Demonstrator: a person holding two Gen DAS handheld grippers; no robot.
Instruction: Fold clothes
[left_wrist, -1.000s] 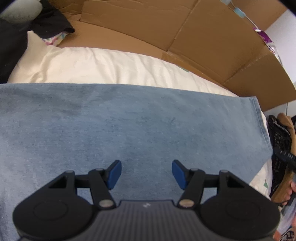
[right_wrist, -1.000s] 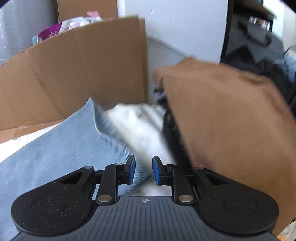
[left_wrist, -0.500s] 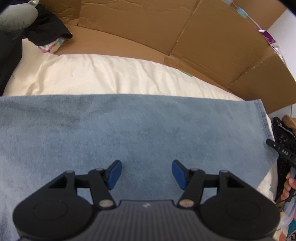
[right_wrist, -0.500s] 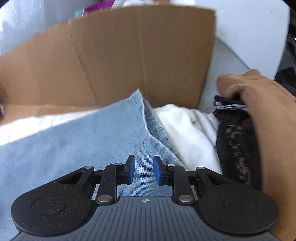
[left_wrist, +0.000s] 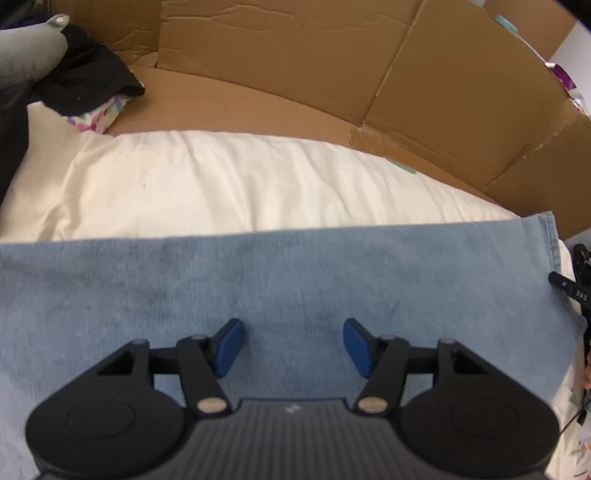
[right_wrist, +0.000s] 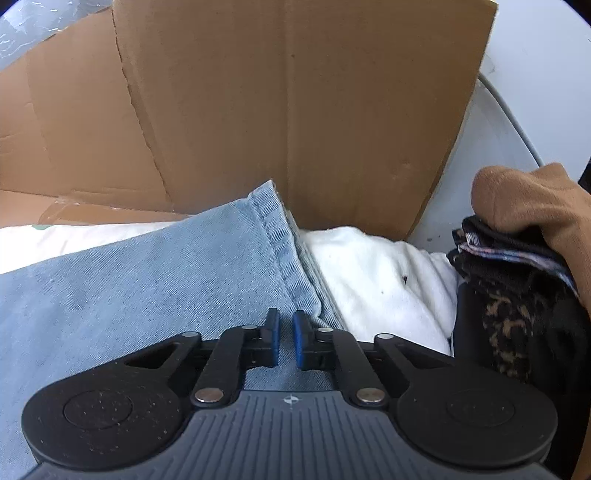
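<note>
Faded blue denim garment (left_wrist: 295, 280) lies flat, its stitched hem (right_wrist: 284, 254) showing.

you have a light blue denim garment (left_wrist: 295, 280) spread flat across a cream-white cloth (left_wrist: 240, 184), filling the lower half of your left wrist view. its far edge runs straight and level from side to side. in your right wrist view the denim (right_wrist: 147, 280) ends in a stitched hem, with a double seam running along it, and that end lifts slightly off the white cloth. its surface looks faded, smooth and mostly unwrinkled.
</note>
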